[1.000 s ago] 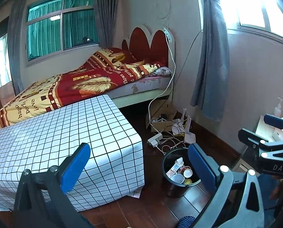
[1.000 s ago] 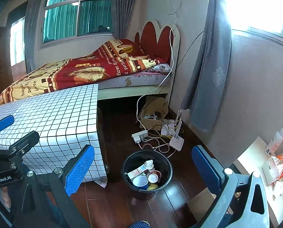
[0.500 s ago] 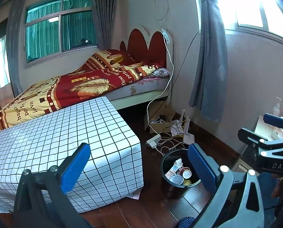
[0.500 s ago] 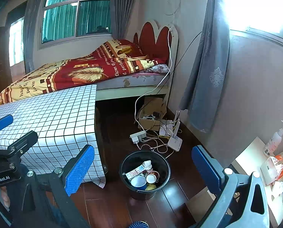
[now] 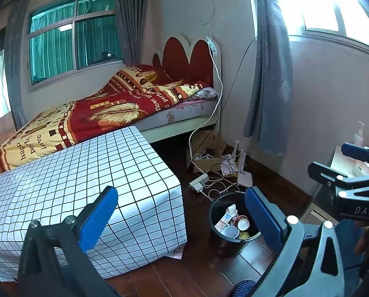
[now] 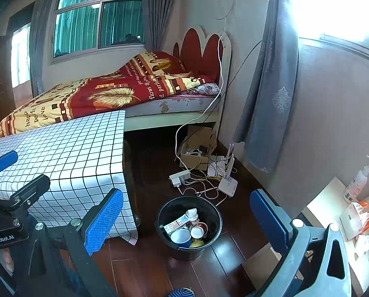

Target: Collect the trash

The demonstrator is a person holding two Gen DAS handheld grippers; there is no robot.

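A black trash bin (image 6: 159, 220) stands on the dark wood floor; it also shows in the left wrist view (image 5: 215, 230). Inside it lie paper cups (image 6: 197, 231), a flat carton (image 6: 175, 224) and crumpled paper (image 6: 192, 213). My left gripper (image 5: 182, 215) is open and empty, held above the floor beside the checked table. My right gripper (image 6: 187, 216) is open and empty, held above the bin. Each gripper shows at the edge of the other's view.
A low table with a white checked cloth (image 5: 73, 173) stands left of the bin. A bed (image 6: 110, 94) is behind it. A power strip, cables and a router (image 6: 227, 184) lie on the floor behind the bin. A low shelf with a box and bottle (image 6: 353, 212) is at the right.
Both grippers have drifted slightly, so the bin sits a little lower and more left in the views. Both stay open and empty.
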